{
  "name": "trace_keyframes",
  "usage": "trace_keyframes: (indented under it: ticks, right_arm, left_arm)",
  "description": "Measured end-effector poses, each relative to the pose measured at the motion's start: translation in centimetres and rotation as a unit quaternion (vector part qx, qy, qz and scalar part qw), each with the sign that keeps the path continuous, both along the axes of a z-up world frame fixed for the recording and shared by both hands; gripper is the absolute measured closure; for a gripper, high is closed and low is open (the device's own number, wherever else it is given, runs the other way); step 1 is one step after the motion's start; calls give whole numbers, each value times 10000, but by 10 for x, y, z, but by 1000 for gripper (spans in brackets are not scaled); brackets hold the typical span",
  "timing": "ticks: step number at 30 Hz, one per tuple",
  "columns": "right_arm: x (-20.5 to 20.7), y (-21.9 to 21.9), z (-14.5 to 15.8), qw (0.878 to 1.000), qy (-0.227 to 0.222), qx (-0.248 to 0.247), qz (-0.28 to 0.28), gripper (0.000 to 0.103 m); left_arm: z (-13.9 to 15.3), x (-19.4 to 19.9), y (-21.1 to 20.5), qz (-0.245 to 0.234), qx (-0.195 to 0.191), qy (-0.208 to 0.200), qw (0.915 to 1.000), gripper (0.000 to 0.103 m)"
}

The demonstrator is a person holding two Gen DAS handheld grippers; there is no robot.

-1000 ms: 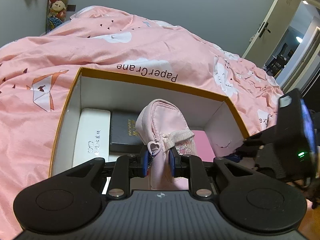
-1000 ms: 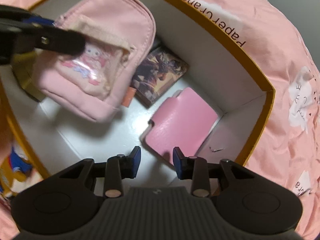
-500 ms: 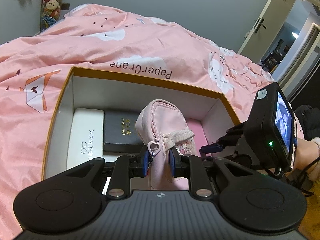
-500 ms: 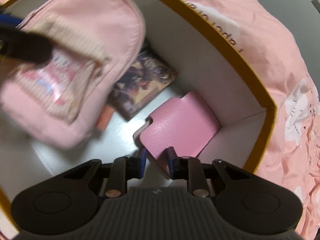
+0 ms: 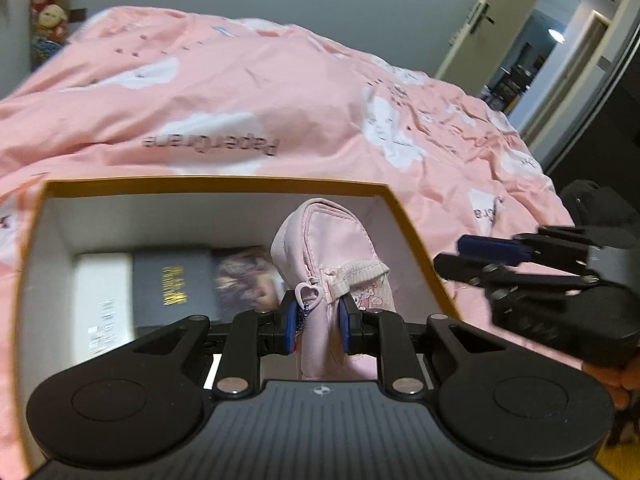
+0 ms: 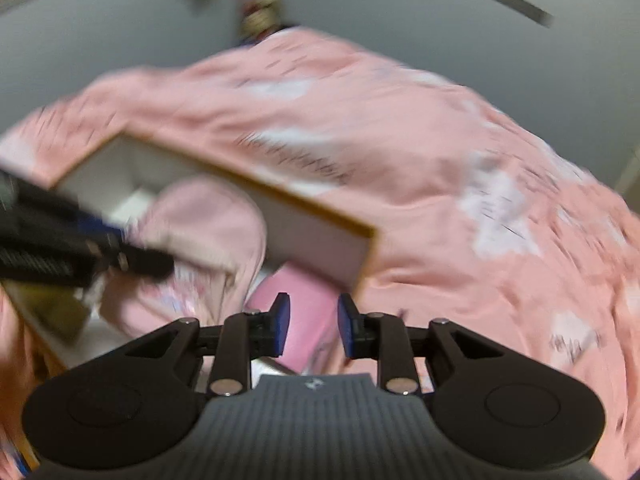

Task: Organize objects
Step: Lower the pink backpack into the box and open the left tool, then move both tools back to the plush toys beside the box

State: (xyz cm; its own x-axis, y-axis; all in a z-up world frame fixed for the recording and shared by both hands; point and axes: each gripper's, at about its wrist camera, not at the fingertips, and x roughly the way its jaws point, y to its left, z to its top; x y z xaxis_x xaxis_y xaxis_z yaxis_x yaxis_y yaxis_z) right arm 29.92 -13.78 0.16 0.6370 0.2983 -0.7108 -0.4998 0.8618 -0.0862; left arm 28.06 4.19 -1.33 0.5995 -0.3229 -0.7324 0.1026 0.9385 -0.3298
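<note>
Two tools: left tool [image 5: 318,326] is clamped on the small pink backpack [image 5: 328,256]; right tool [image 6: 312,326] has its jaws opening, nothing between them.
Backpack: hanging upright inside the box [image 5: 224,185], above its floor, beside the dark book [image 5: 172,284].
Box: sits on the pink bed cover [image 5: 280,92].
Advice: lower the backpack into the free corner by the pink case [image 6: 304,300], keep it upright, then let go.
Change: right tool has lifted out of the box, away from the pink case; left tool's grip is unchanged.
</note>
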Motion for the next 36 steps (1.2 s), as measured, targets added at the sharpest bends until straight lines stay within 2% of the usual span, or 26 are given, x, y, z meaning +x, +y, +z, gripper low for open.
trace_keyframes:
  ticks: [4,8,10,12,17,20,24,28,31,36]
  right_arm:
    - [3,-26,-2,9941,257,761,-727,72]
    - [-7,-33,-10,9893,490,1086,-842,69]
    - [-6,-31,-15,9891,543,1079,-836,65]
    - [8,-29,-26,9895,563,1040,-828,65]
    - [12,-34,-36,9877,676,1109,-866,65]
    - [13,-36,-41,9867,751,1140,-878,64]
    - [13,-38,-45,9860,807,1157,-890,64]
    - [9,-39,-40,9863,768,1180,-864,60]
    - [1,-39,-31,9876,602,1171,-854,60]
    - [-31,-45,-8,9853,232,1496,-788,60]
  left_arm:
    - [-20,24,-16,-104,13,206,9997,80]
    - [-33,43,-25,-196,97,329,9992,80]
    - [-38,50,-26,-168,81,409,9990,80]
    - [-44,57,-26,-74,102,497,9987,80]
    - [-56,69,-25,140,16,760,9970,78]
    - [-65,76,-23,366,49,1047,9938,73]
    - [-68,80,-22,548,68,1202,9912,62]
    - [-62,75,-22,556,143,1050,9928,57]
    - [-46,63,-21,621,211,808,9946,54]
    - [6,15,-17,396,189,-41,9990,54]
